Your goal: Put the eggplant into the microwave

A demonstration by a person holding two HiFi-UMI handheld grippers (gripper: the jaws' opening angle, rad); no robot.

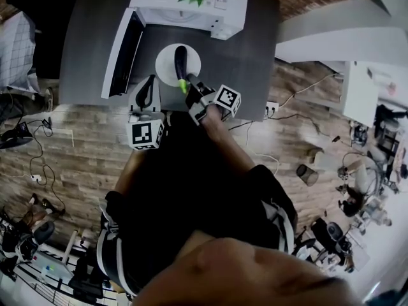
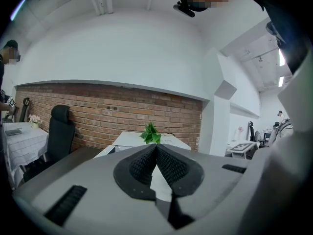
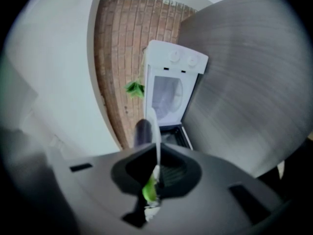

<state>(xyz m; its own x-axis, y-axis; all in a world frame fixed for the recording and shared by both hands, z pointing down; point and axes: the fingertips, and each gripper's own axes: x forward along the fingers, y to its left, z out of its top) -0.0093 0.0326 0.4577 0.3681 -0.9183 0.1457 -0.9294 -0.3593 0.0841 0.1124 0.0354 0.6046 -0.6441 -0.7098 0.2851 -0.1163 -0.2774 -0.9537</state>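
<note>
Head view: I see R gripper (image 1: 191, 89) clamped on plate (image 1: 164, 60) rim; eggplant (image 1: 180, 59) lies on plate just past its fingers, open microwave (image 1: 191, 8) beyond. L gripper view: L gripper (image 2: 156, 147) fingers together, empty. R gripper view: green stem (image 3: 149, 192) at the pads.

Left gripper (image 1: 150, 81), right gripper (image 1: 191, 85), jaws closed

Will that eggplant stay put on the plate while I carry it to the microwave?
Probably apt to roll: the eggplant is rounded and lies lengthwise on the smooth plate. The right tool pinches only the rim by the green stem, so the plate could tip; keep it level.
</note>
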